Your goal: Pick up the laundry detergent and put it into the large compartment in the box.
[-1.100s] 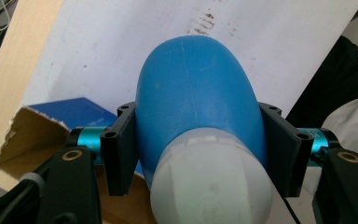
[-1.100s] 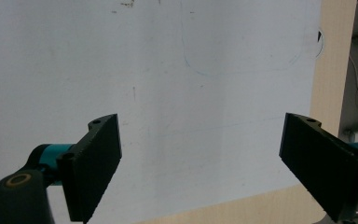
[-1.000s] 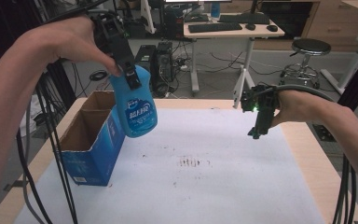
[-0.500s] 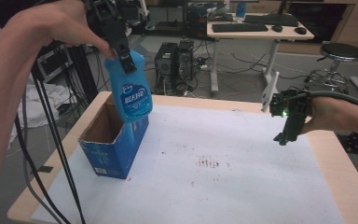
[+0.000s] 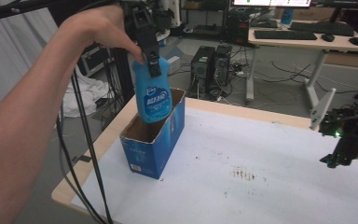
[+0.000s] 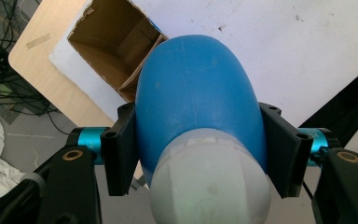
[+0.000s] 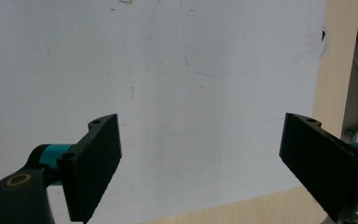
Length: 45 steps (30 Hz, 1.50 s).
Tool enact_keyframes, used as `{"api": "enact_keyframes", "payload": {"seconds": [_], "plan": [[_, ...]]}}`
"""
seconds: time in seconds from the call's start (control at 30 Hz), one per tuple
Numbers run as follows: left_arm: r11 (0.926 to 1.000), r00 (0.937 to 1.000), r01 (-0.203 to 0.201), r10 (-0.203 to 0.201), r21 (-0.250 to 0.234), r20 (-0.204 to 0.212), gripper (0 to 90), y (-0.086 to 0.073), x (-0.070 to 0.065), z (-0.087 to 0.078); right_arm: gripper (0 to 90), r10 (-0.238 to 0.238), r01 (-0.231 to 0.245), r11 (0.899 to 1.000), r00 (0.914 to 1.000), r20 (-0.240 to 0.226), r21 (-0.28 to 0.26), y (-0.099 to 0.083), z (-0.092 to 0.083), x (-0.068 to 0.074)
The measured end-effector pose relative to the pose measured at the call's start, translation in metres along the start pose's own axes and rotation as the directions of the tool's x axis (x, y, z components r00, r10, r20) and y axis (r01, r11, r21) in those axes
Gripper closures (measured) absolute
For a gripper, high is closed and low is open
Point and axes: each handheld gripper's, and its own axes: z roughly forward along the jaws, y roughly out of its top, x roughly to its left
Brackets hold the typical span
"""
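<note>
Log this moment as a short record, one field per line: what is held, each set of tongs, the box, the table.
held item: blue bottle, upright, grey cap up
left tongs: shut on the bottle just below its cap
bottle position: over the open box, base at the rim
box: blue cardboard, top open, standing near the table's left edge
right tongs: open, nothing between them
table cover: white sheet, stained

White label with blurred dark-blue lettering on blue bottle (image 5: 153, 95), wording not legible, no other readable text

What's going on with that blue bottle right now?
Left gripper shut on bottle, over the open box. Right gripper open, empty. Nothing in the way.
</note>
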Motion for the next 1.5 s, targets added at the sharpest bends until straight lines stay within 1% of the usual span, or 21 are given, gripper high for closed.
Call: {"api": "enact_keyframes", "payload": {"seconds": [0.07, 0.1, 0.27, 0.33, 0.47, 0.8, 0.9, 0.97, 1.07, 1.17, 1.47, 1.5], "plan": [[1.0000, 1.0000, 0.005, -0.005, 0.006, -0.004, 36.4, -0.002, 0.000, 0.001, 12.0, 0.004, -0.004, 1.000, 1.0000, 0.001, -0.002, 0.000, 0.000, 0.000], [0.9999, 1.0000, -0.001, 0.001, 0.012, -0.005, 36.4, -0.002, 0.000, 0.002, 12.0, 0.004, -0.004, 1.000, 1.0000, 0.001, -0.003, 0.000, 0.000, 0.000], [1.0000, 0.9999, -0.002, 0.002, 0.010, -0.011, 36.4, -0.003, 0.000, 0.004, 12.0, 0.004, -0.004, 1.000, 1.0000, 0.001, 0.002, -0.002, 0.000, 0.000], [0.9998, 1.0000, 0.000, 0.001, 0.018, -0.008, 36.3, -0.004, 0.000, 0.005, 12.0, 0.005, -0.005, 1.000, 1.0000, 0.002, 0.003, -0.002, 0.000, 0.001], [0.9999, 1.0000, 0.002, -0.002, 0.014, -0.004, 36.4, -0.006, 0.002, 0.008, 12.0, 0.005, -0.005, 1.000, 1.0000, 0.004, 0.001, -0.001, 0.000, 0.001], [0.9995, 0.9999, -0.002, 0.002, 0.031, -0.013, 36.4, -0.010, 0.007, 0.022, 12.0, -0.001, 0.001, 1.000, 1.0000, 0.000, 0.005, 0.001, 0.001, 0.001], [0.9992, 0.9999, 0.000, 0.001, 0.039, -0.014, 36.4, -0.011, 0.008, 0.030, 12.0, -0.006, 0.006, 1.000, 1.0000, 0.003, 0.005, 0.002, 0.002, 0.001], [0.9989, 0.9999, -0.007, 0.007, 0.046, -0.010, 36.4, -0.012, 0.008, 0.037, 12.0, -0.006, 0.006, 1.000, 1.0000, 0.000, 0.008, 0.002, 0.002, 0.001], [0.9981, 0.9998, -0.017, 0.017, 0.060, -0.004, 36.4, -0.013, 0.009, 0.049, 12.0, -0.010, 0.010, 1.000, 0.9999, 0.000, 0.008, 0.003, 0.003, 0.001], [0.9975, 0.9999, -0.016, 0.016, 0.069, -0.003, 36.4, -0.014, 0.010, 0.061, 12.0, -0.014, 0.014, 1.000, 0.9999, 0.003, 0.011, 0.004, 0.004, 0.002], [0.9959, 0.9988, -0.049, 0.049, 0.077, 0.002, 36.4, -0.019, 0.009, 0.096, 12.0, -0.026, 0.026, 1.000, 0.9997, 0.003, 0.016, 0.006, 0.005, 0.003], [0.9952, 0.9983, -0.058, 0.058, 0.079, 0.004, 36.4, -0.020, 0.010, 0.100, 12.0, -0.016, 0.016, 1.000, 0.9999, 0.002, 0.020, 0.006, 0.005, 0.004]]}}
